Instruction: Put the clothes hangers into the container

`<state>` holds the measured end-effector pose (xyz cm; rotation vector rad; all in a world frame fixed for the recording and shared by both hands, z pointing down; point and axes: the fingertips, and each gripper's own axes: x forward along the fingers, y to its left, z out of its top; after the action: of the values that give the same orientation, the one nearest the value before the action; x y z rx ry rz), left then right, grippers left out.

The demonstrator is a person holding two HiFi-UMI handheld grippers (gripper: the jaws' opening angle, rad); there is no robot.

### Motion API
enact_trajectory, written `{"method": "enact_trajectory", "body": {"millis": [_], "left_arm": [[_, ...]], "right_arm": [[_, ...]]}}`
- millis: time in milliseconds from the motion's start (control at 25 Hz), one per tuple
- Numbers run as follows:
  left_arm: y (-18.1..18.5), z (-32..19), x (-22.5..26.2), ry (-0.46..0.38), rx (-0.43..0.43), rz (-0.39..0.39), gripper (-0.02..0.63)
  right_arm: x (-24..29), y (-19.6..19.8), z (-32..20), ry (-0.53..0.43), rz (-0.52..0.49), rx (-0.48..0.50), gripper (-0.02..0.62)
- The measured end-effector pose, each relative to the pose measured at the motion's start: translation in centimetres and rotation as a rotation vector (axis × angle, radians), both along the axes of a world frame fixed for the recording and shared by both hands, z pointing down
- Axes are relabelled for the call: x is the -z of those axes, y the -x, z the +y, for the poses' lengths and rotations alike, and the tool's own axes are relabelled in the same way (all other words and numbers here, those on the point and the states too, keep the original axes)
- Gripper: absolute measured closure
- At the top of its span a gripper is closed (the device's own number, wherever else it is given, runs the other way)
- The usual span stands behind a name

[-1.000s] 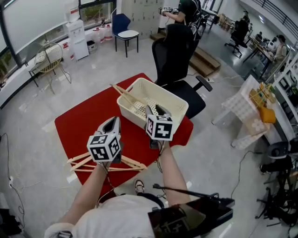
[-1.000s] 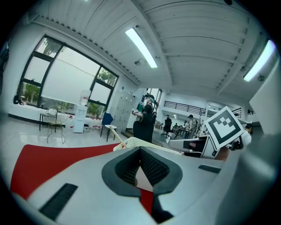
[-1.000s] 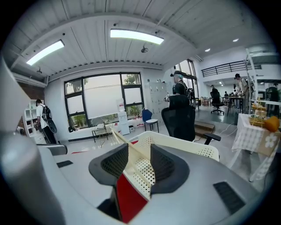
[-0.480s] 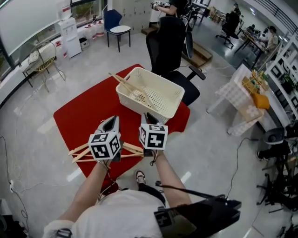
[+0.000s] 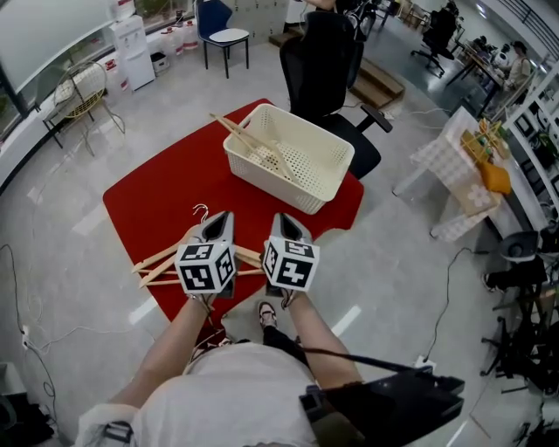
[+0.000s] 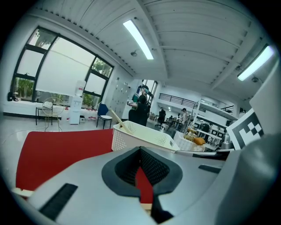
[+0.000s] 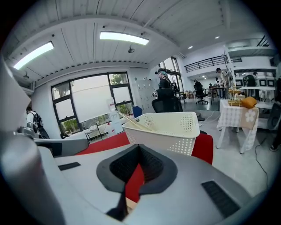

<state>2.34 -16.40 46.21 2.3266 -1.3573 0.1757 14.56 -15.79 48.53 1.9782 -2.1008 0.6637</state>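
Observation:
Several wooden hangers [image 5: 162,262] lie on the near edge of the red mat [image 5: 166,201], one metal hook [image 5: 201,210] sticking up. The white perforated basket [image 5: 272,188] at the mat's far side holds a few hangers [image 5: 249,140]. My left gripper [image 5: 218,222] and right gripper [image 5: 287,223] hover side by side over the loose hangers, pointing at the basket [image 6: 140,138] [image 7: 169,132]. The left gripper [image 6: 142,178] is shut. The right gripper [image 7: 135,178] has just been closing and is shut. Nothing is clamped in either; only mat and a sliver of wood show through the slits.
A black office chair [image 5: 327,61] stands right behind the basket. A cloth-covered small table [image 5: 454,175] is at the right, a blue chair [image 5: 223,26] and a wire chair [image 5: 74,96] at the back left. Cables trail on the floor. The person's shoe [image 5: 266,314] touches the mat's edge.
Both grippers have pulled back from the basket toward the person and sunk lower, ending over the loose hangers at the mat's near edge.

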Motion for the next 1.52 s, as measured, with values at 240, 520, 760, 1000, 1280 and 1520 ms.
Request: {"method": "enact_trajectory", "body": {"millis": [240,520,760,1000,1280,1520], "left_arm": [[0.4,-0.7,0.8,-0.024,0.004,-0.012,0.603],[-0.8,-0.9,2.2,-0.085,-0.009,-0.020,0.603],[-1.1,-1.3,2.1,-0.064,0.005,-0.020,0.603],[-1.3,-1.1,1.6,-0.047,0.016,-0.021,0.603],[-0.1,0.2,-1.3,0.031,0.087,-0.023,0.603],[4.6,1.3,-6.0,0.145,0.225,-0.044,0.603]], "right_arm": [[0.9,0.3,-0.5,-0.019,-0.008,0.011,0.578],[1.9,-0.5,-1.0,-0.043,-0.008,0.013,0.578],[2.3,-0.8,-1.3,-0.045,0.004,0.028,0.578],[2.0,-1.0,-1.2,-0.047,0.055,0.054,0.578],[1.2,0.5,-1.5,-0.029,0.130,0.198,0.578],[-3.7,4.3,-2.0,0.108,0.110,0.389,0.575]]}}
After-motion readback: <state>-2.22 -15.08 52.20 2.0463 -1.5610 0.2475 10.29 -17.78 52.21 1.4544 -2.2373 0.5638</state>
